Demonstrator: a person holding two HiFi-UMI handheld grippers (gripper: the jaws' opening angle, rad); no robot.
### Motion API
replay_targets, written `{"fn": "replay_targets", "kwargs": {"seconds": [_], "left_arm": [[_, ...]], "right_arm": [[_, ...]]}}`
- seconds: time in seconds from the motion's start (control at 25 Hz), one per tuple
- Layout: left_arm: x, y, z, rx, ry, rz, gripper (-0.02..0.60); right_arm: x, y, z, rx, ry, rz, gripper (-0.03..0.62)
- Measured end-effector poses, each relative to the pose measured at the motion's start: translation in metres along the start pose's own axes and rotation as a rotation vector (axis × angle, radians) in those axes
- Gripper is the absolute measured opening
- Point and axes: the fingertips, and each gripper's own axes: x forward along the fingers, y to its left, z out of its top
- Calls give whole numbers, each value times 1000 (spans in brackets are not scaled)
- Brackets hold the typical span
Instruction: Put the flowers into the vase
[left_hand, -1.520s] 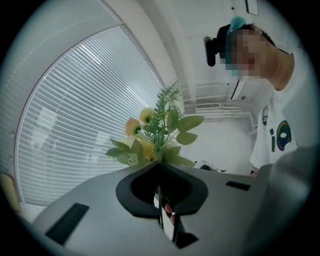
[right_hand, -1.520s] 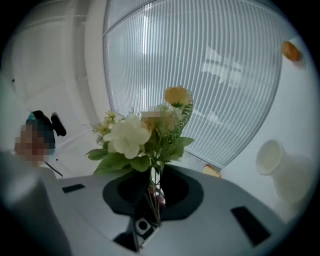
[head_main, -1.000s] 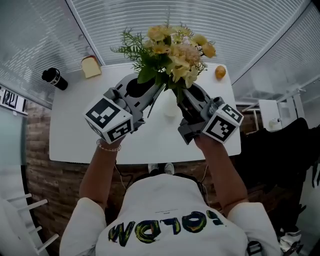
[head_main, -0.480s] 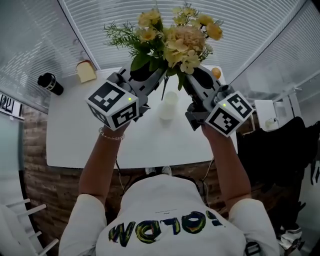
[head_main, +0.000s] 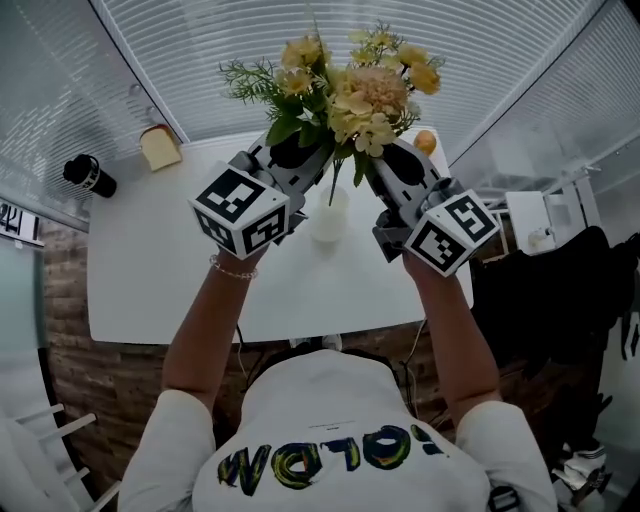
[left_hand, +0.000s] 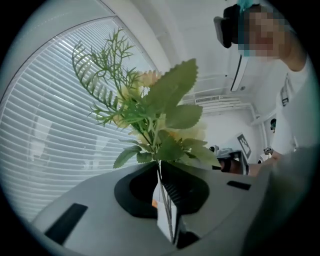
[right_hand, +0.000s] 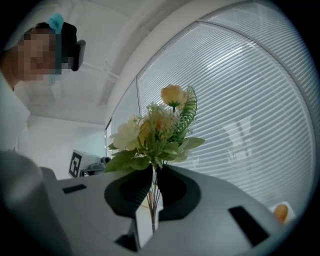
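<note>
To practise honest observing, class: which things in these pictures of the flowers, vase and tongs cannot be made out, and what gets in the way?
- Vase mouth: in the head view, partly covered by the flowers, left tongs and right tongs. The gripper views show only a white sliver between the jaws.
- The flowers' cut ends: in the gripper views, hidden behind the jaws.
- Small orange thing: too small in the head view, cut by the edge in the right gripper view.

Matt grey plastic left tongs (left_hand: 160, 172), matt cloth-like flowers (head_main: 360, 95), smooth white vase (head_main: 328, 215), smooth matt white table (head_main: 150, 270)
</note>
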Motion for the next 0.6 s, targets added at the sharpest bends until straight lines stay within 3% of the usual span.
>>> {"fn": "replay_targets", "kwargs": {"seconds": [0.32,0.6], "left_arm": [[-10,2,-43,30,31,28,41],[-2,8,-69,30,48,42,46]], "right_arm": [[-5,2,-42,-47,8,-27,40],[-8,-15,-67,-15,31,-67,40]]}}
